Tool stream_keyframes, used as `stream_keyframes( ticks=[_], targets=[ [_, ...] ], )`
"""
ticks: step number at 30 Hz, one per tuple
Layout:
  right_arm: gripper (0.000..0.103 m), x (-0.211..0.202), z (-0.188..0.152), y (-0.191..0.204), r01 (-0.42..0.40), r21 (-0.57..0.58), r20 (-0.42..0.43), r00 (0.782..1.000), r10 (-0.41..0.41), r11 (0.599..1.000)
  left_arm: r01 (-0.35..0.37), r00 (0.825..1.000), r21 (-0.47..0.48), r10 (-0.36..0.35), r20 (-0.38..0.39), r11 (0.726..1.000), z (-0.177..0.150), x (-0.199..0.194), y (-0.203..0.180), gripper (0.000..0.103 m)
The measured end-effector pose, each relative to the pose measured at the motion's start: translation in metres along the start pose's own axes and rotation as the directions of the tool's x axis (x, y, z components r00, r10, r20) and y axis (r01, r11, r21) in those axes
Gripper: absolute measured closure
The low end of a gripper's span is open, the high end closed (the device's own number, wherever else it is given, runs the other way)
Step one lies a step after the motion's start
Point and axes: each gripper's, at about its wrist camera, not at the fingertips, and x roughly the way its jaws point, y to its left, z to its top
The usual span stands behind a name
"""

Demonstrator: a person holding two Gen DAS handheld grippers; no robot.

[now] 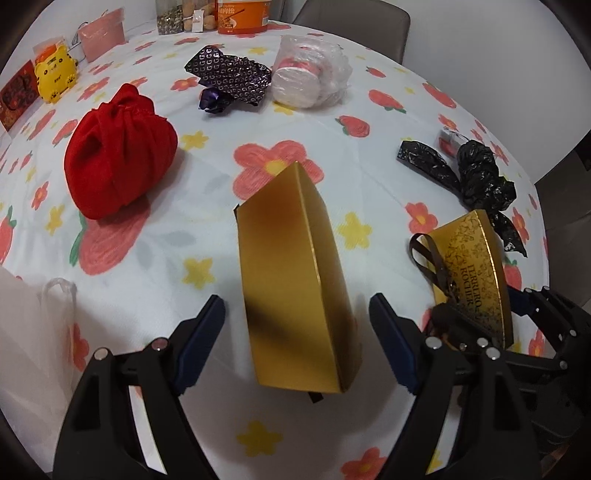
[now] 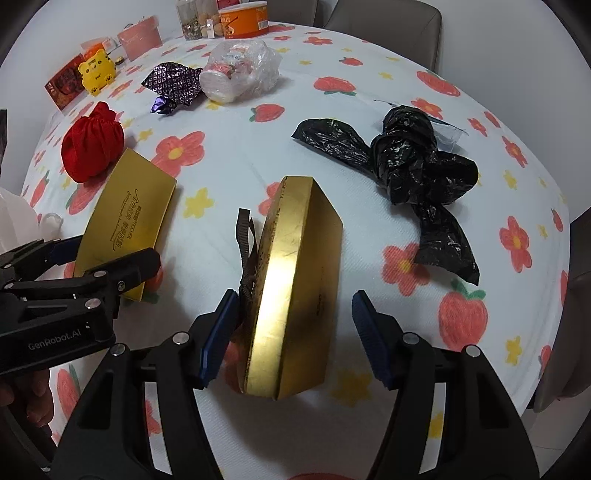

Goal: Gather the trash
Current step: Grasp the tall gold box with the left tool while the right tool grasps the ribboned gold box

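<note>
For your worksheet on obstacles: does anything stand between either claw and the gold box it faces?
Nothing visible: the left claw brackets the plain gold box, the right claw brackets the ribboned gold box.

"FERRERO ROCHER" in gold letters on dark patterned lid of gold box (image 1: 476, 280), by the brown ribbon (image 1: 430, 258). "GenRobot.AI" in grey on black body of left gripper (image 2: 107, 254), seen from right wrist. Gold sleeve (image 2: 127, 218) has embossed script plus small print, looks like "ROCHER" but too small to be sure. Orange tub (image 1: 242, 16) at far table edge carries white characters, not readable. Red card (image 2: 64, 85) beside yellow tiger (image 2: 96, 72): print illegible.
</note>
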Motion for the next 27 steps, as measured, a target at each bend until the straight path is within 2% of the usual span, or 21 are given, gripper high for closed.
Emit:
stream_keyframes(
  ticks=[1, 2, 3, 6, 15, 27],
  targets=[
    [0.042, 0.0, 0.0, 0.002, 0.009, -0.011, 0.005, 1.0, -0.009, 1.0, -0.006, 1.0, 0.005, 0.006, 0.01, 1.0, 0.001, -0.001, 0.0, 0.036],
    [0.047, -0.001, 0.0, 0.004, 0.013, -0.021, 0.007, 1.0, -0.013, 1.0, -0.007, 1.0, 0.011, 0.007, 0.013, 1.0, 0.002, -0.001, 0.001, 0.047],
    [0.055, -0.002, 0.001, 0.006, 0.012, -0.026, 0.014, 1.0, -0.011, 1.0, 0.0, 1.0, 0.011, 0.0, 0.01, 1.0, 0.003, -0.002, 0.002, 0.047],
    [0.056, -0.004, 0.002, 0.008, 0.01, -0.027, 0.018, 1.0, -0.01, 1.0, 0.04, 0.999, -0.02, -0.04, 0.002, 0.999, 0.004, -0.003, 0.009, 0.048],
    [0.057, -0.031, 0.005, 0.008, 0.011, -0.028, 0.06, 0.998, -0.009, 1.0, 0.046, 0.999, 0.013, -0.046, 0.029, 0.999, -0.002, -0.03, 0.01, 0.049],
    [0.057, -0.097, -0.01, 0.016, 0.021, -0.006, 0.12, 0.993, -0.021, 1.0, 0.064, 0.994, 0.102, -0.072, 0.081, 0.993, -0.02, -0.097, 0.001, 0.049]
  ],
)
